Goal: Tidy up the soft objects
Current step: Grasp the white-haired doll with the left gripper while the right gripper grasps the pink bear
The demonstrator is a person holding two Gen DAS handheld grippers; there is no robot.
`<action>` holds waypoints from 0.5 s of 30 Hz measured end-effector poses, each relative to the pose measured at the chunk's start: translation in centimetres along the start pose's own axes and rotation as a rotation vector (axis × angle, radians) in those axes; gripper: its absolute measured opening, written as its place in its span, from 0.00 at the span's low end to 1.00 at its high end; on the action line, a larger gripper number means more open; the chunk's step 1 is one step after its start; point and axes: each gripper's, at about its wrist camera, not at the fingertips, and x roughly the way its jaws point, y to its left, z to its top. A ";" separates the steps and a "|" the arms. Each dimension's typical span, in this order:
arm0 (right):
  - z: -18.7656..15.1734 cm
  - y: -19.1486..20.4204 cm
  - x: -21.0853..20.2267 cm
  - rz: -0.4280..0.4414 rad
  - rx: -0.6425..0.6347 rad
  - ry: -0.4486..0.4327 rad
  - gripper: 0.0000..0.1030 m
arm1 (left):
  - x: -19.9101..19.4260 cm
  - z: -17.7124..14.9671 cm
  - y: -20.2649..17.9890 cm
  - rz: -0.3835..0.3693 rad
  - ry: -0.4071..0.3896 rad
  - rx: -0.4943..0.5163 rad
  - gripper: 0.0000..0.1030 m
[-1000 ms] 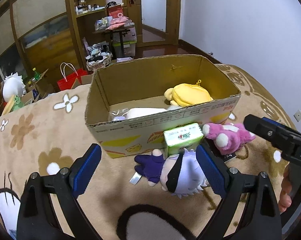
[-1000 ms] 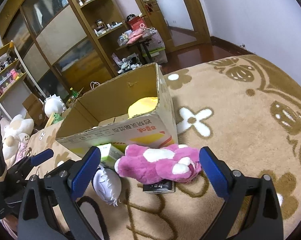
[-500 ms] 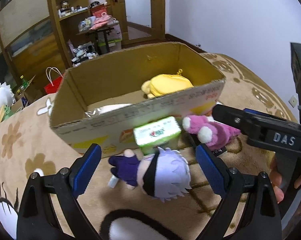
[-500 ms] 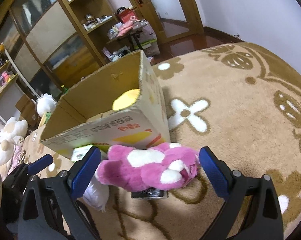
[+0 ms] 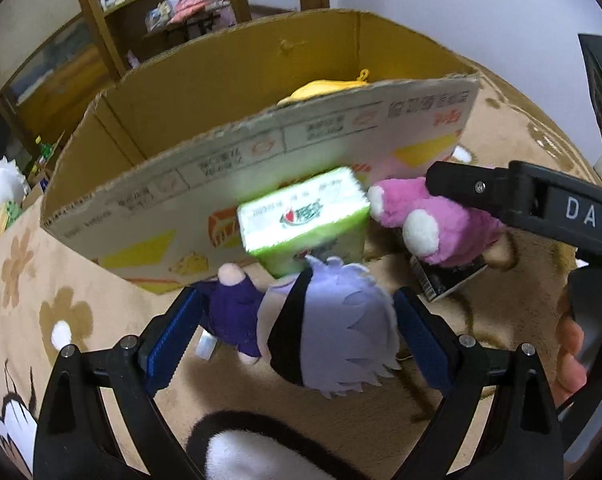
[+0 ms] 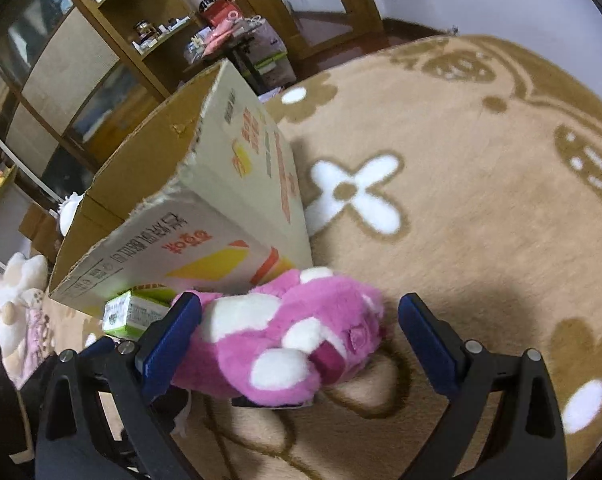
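Observation:
A white-haired plush doll [image 5: 325, 332] with a purple body lies on the rug in front of the cardboard box [image 5: 229, 184]. My left gripper [image 5: 297, 336] is open with its jaws on either side of the doll. A pink plush bear [image 6: 285, 348] lies by the box's near corner, also seen in the left wrist view [image 5: 433, 224]. My right gripper [image 6: 301, 332] is open around the bear. A yellow plush [image 5: 321, 88] lies inside the box [image 6: 173, 216].
A green tissue pack [image 5: 305, 220] leans against the box front, also visible in the right wrist view [image 6: 133, 314]. A dark flat packet [image 5: 445, 276] lies under the bear. Tan flowered rug [image 6: 461, 184] all around; shelves and clutter behind.
Both grippers have moved forward and down. The doll now sits between the left jaws and the bear between the right jaws. Both stay open.

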 end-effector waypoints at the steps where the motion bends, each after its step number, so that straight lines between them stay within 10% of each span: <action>1: -0.1 0.0 0.3 0.008 0.005 0.008 1.00 | 0.2 0.0 0.1 0.005 0.008 -0.007 0.92; 11: -0.8 1.1 0.9 0.012 -0.041 0.026 1.00 | 0.7 -0.4 -0.2 -0.011 0.029 -0.008 0.86; 15: -1.0 1.5 0.8 0.060 -0.046 0.033 0.82 | 0.6 -0.6 0.2 -0.035 0.028 -0.032 0.78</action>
